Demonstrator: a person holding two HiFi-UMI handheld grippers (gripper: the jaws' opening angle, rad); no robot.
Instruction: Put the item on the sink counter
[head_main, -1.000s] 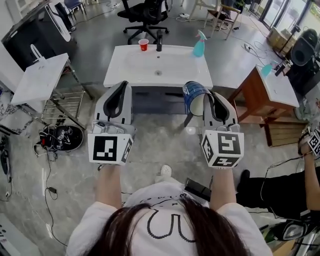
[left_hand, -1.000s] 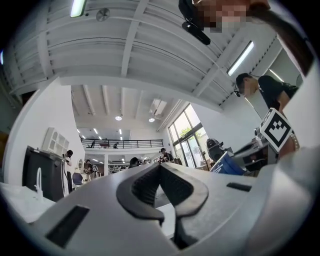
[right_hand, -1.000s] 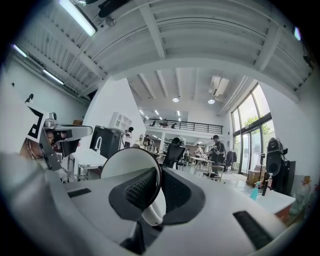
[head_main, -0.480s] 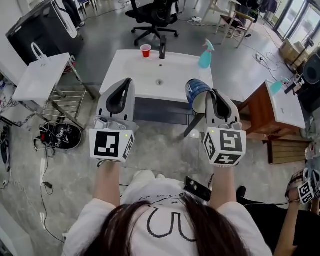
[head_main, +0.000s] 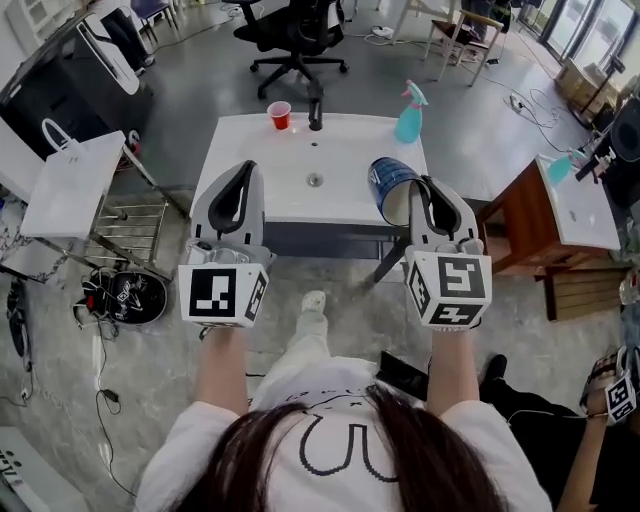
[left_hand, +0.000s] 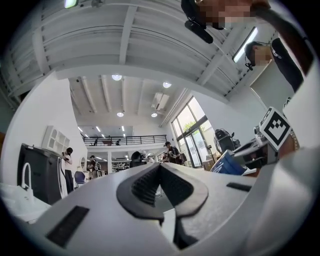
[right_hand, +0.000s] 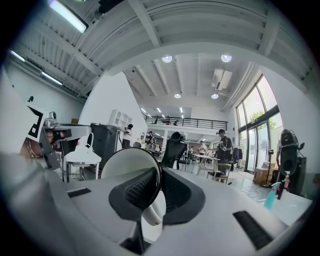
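Observation:
A blue cup (head_main: 386, 186) with a white inside hangs tilted over the right part of the white sink counter (head_main: 247, 166). My right gripper (head_main: 421, 192) is shut on its rim; in the right gripper view the rim of the cup (right_hand: 124, 162) sits pinched between the jaws of the right gripper (right_hand: 159, 186). My left gripper (head_main: 240, 178) hovers over the counter's left front edge, shut and empty. In the left gripper view the pads of the left gripper (left_hand: 160, 181) meet with nothing between them.
On the counter's back stand a red cup (head_main: 279, 115), a dark faucet (head_main: 316, 108) and a teal spray bottle (head_main: 408, 111). An office chair (head_main: 295, 30) is behind. A white bag (head_main: 68, 185) on a rack is left, a wooden table (head_main: 560, 205) right.
The counter has drawn closer under both grippers; the cup now hangs over its right part. The grip on the cup is unchanged and the left gripper stays shut.

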